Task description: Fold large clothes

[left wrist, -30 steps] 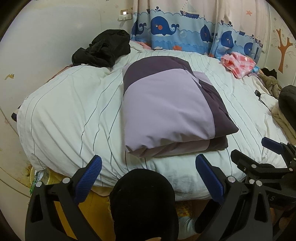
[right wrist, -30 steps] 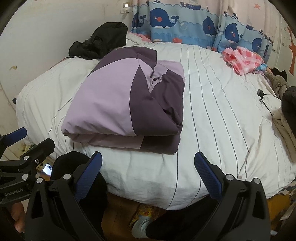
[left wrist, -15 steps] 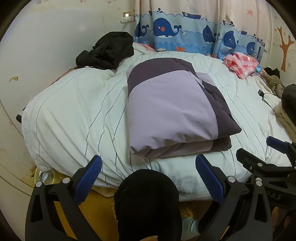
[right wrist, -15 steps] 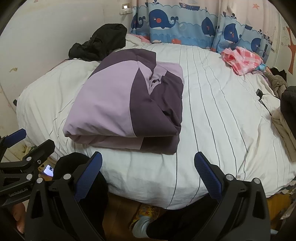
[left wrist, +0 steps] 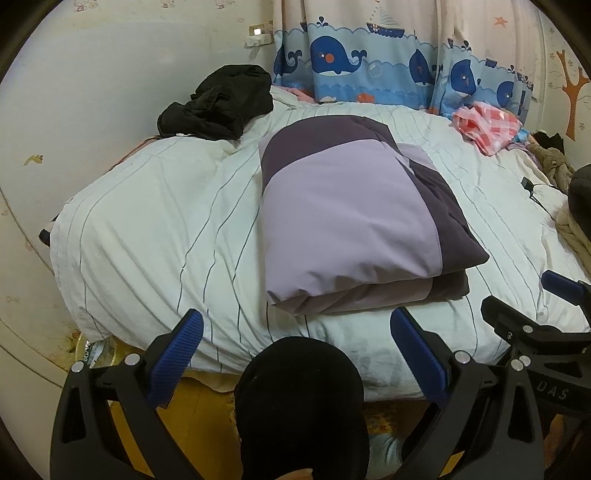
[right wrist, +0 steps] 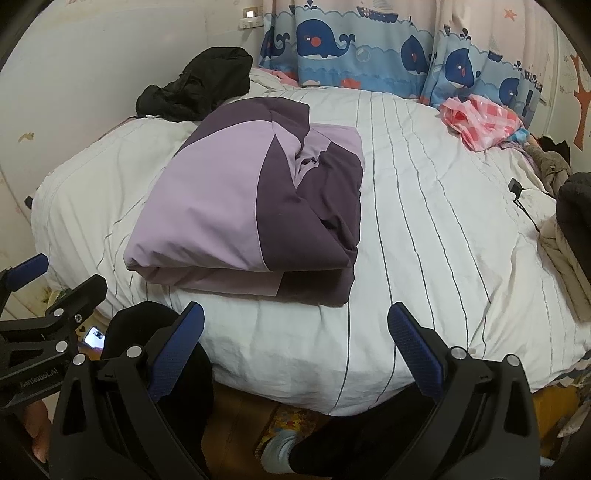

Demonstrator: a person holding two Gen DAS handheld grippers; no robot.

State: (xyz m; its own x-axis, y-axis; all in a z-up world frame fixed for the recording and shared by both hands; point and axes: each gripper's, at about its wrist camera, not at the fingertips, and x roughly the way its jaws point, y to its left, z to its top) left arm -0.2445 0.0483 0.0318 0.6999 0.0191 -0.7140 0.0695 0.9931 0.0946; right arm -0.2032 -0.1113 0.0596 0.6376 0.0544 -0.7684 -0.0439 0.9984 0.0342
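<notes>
the folded purple garment (right wrist: 236, 206) is matt woven cloth, smooth, in light and dark panels with soft creases. the bed (right wrist: 424, 229) wears a matt white striped cotton-like cover, lightly wrinkled. the left gripper (left wrist: 295, 345) and right gripper (right wrist: 295, 339) are matt black plastic with shiny metal rivets and ribbed blue pads (right wrist: 415, 345). the whale curtain (left wrist: 369, 66) is thin printed cloth.

A bed covered by a white thin-striped quilt (left wrist: 147, 229) is seen centrally. A blue whale-print curtain (left wrist: 369, 66) hangs at 12 o'clock. A pale cream wall (left wrist: 92, 92), lit switch plate (left wrist: 257, 31) included, is noted at 10 o'clock.
</notes>
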